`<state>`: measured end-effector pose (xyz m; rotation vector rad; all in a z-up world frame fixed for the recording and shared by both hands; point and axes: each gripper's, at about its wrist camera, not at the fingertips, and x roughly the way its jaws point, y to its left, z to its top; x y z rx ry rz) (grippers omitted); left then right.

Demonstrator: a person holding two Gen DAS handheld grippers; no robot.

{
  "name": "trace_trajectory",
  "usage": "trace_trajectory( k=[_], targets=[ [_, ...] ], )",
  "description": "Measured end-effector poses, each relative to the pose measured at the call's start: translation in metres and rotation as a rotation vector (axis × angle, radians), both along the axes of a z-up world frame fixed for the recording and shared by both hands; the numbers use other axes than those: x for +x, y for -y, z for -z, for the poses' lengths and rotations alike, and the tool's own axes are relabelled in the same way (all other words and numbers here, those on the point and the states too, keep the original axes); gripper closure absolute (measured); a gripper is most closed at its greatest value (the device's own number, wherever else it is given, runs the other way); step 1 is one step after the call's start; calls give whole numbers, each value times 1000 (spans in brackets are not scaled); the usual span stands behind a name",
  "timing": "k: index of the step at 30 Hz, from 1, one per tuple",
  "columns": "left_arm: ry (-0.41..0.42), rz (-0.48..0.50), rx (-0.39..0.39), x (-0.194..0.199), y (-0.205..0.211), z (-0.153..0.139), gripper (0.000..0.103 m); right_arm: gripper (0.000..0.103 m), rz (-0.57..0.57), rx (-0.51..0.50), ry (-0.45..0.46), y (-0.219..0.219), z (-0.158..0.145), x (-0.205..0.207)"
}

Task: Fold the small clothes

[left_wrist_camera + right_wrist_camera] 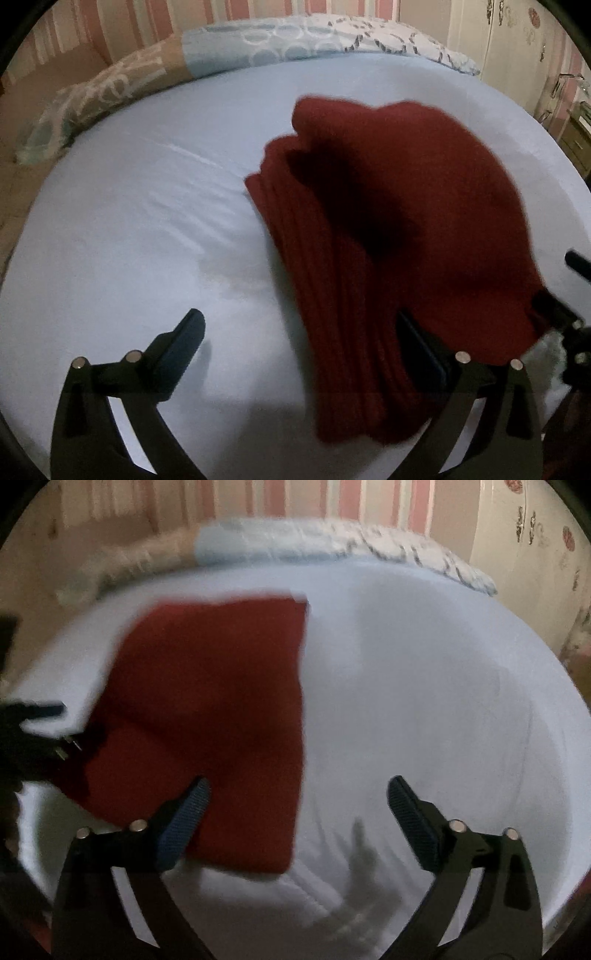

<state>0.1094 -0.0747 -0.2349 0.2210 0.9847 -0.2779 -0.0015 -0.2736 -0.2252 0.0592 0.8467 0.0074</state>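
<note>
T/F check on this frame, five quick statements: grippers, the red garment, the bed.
1. Both grippers are open. True: the left gripper and the right gripper both stand wide, nothing pinched.
2. The red garment lies on a light blue sheet. True.
3. The garment is spread out flat in one layer. False: it lies folded, with stacked layers showing along its edge in the left wrist view.
4. The right gripper is clamped on the garment. False: one finger is over the cloth, the other over bare sheet, jaws apart.
5. Patterned pillows lie along the far side of the bed. True.
</note>
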Motion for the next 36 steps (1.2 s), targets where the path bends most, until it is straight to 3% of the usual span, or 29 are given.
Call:
trace_trajectory(
  k=[2,6,13,17,19,22,28,32,36],
  targets=[
    [24,-2,-23,-13,-3,-14,2,3,-28,30,39,2,-17,-4],
    [47,-29,-33,-41,-11,-31,2,3,-81,33,22,-6,-23,1],
    [75,-92,-79,-65,-24,-39,2,3,-101,-82,-89,-25,26,17],
    [115,-114,-90,-76,-29,-49,2,3,-80,-31,-104,-18,36,22],
    [151,-123,-78,-82,-31,-56,2,3,-79,-18,-86,-17,26,17],
    [202,-123,-53,-91,-30,-64,2,3,-66,7,24,-14,-4,0],
    [291,-152,-30,-107,-30,-84,2,3,56,-3,143,-9,-63,-32],
    [339,-166,-84,-116,-36,-103,2,3,152,2,191,-4,-94,-43],
    [376,-181,-133,-123,-42,-119,2,3,153,-16,263,-13,-108,-63]
  ],
)
